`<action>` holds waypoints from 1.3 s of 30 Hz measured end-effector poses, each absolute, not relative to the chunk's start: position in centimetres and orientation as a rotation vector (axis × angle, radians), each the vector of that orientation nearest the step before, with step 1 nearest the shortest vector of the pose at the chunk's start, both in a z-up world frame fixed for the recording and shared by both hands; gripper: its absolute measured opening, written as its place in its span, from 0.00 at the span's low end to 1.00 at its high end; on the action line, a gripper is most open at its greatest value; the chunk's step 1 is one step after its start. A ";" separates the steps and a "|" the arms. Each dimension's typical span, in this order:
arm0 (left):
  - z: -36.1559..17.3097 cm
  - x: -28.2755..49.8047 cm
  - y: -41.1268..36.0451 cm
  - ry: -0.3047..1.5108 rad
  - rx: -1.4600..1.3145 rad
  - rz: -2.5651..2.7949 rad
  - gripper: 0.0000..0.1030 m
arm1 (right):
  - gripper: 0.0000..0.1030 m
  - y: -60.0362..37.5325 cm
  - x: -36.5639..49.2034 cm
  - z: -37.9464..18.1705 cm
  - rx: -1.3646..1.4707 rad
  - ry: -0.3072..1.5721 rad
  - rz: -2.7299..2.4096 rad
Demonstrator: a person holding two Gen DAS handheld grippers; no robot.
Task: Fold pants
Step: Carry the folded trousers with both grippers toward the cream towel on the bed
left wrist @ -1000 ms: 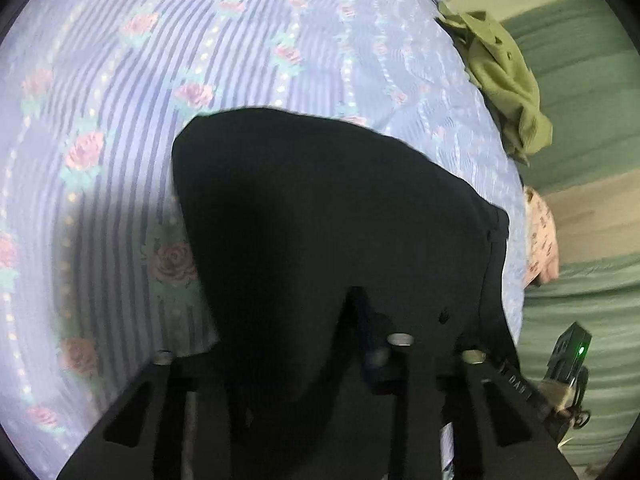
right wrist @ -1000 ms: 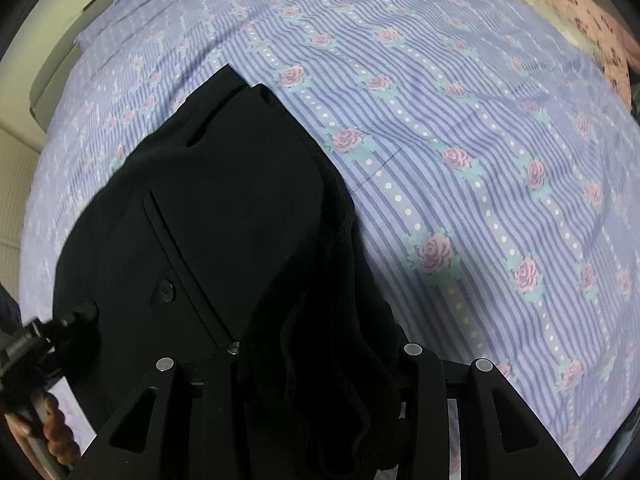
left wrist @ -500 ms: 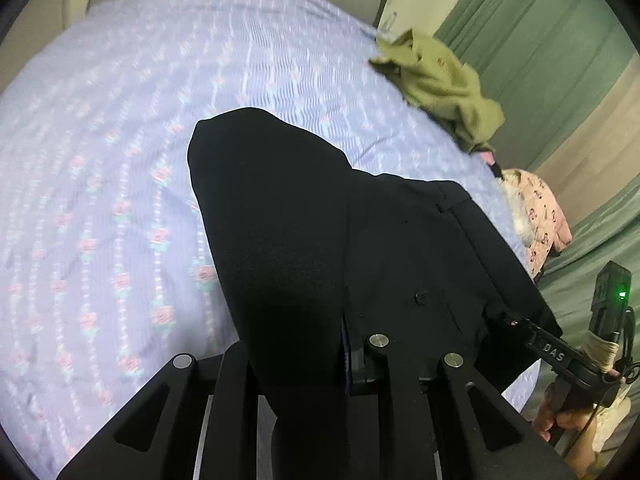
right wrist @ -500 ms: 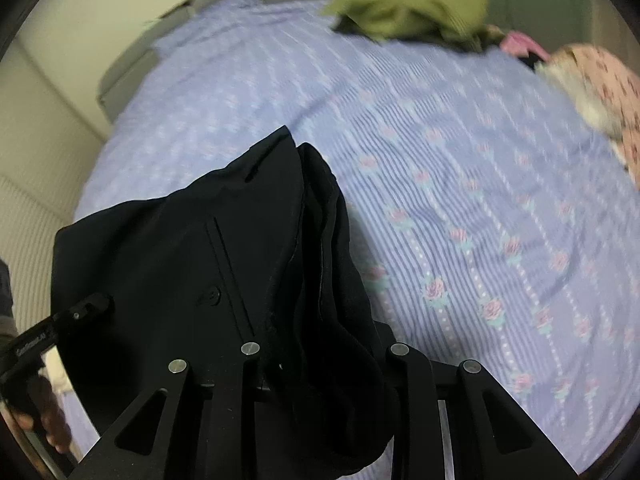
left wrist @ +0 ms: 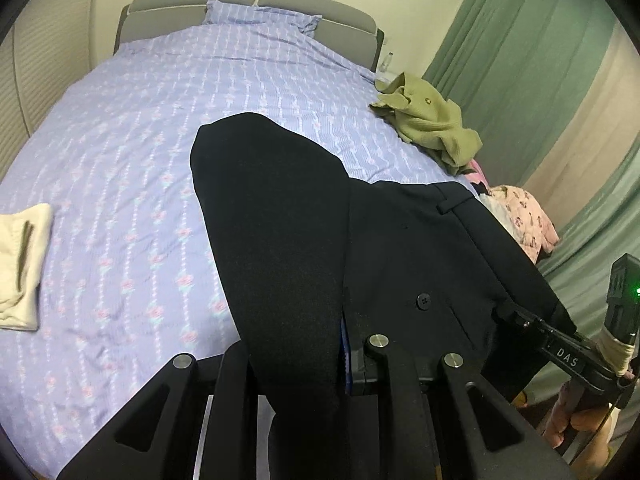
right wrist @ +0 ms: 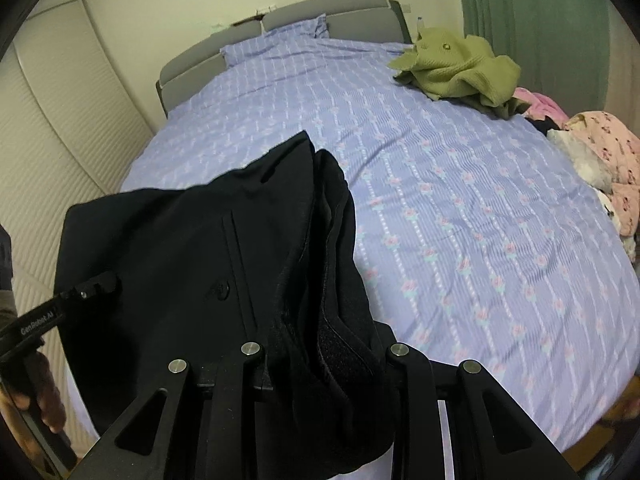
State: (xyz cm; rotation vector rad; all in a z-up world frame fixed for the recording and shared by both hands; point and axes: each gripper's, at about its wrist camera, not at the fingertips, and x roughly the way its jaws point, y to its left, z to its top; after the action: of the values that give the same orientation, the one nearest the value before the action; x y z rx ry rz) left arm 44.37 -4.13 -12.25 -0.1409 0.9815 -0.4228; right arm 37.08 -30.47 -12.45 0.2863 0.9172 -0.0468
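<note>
Black pants [left wrist: 288, 248] hang between my two grippers, lifted above the bed; the waistband with a button [left wrist: 423, 301] faces the cameras. My left gripper [left wrist: 304, 360] is shut on one end of the waistband, its fingertips hidden by cloth. My right gripper [right wrist: 320, 356] is shut on the other, bunched end of the pants [right wrist: 192, 264]. Each gripper shows in the other's view: the right one [left wrist: 516, 314] and the left one [right wrist: 96, 285], both pinching the fabric edge.
The bed has a lilac striped sheet with roses [left wrist: 140, 128] and a grey headboard [left wrist: 256, 4]. An olive garment [left wrist: 428, 124] and pink clothes [left wrist: 524, 216] lie at the right edge. A folded cream cloth [left wrist: 20, 264] lies at the left. Green curtains [left wrist: 520, 48] hang on the right.
Both grippers have risen and tilted up with the pants; the views went from close over the sheet to the whole bed and headboard. The pants now hang spread between the grippers.
</note>
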 end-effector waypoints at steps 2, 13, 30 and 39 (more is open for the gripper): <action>-11.5 43.1 -3.4 0.980 -0.121 -0.416 0.17 | 0.27 -28.8 35.6 -11.8 0.278 0.912 -0.042; -8.6 34.4 2.3 0.916 -0.127 -0.260 0.17 | 0.27 -23.8 31.2 -9.6 0.204 0.859 0.140; -6.6 34.9 15.3 0.907 -0.086 -0.216 0.17 | 0.22 -12.1 34.0 -14.5 0.268 0.953 0.264; -5.0 41.4 26.8 0.879 0.016 -0.379 0.16 | 0.22 -0.6 35.7 -14.0 0.331 0.881 0.132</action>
State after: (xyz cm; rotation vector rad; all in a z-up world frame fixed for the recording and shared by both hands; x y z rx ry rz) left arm 41.38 26.75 -5.02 0.0160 0.8787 -0.3794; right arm 35.72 -0.58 -14.02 0.3307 0.8806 0.1323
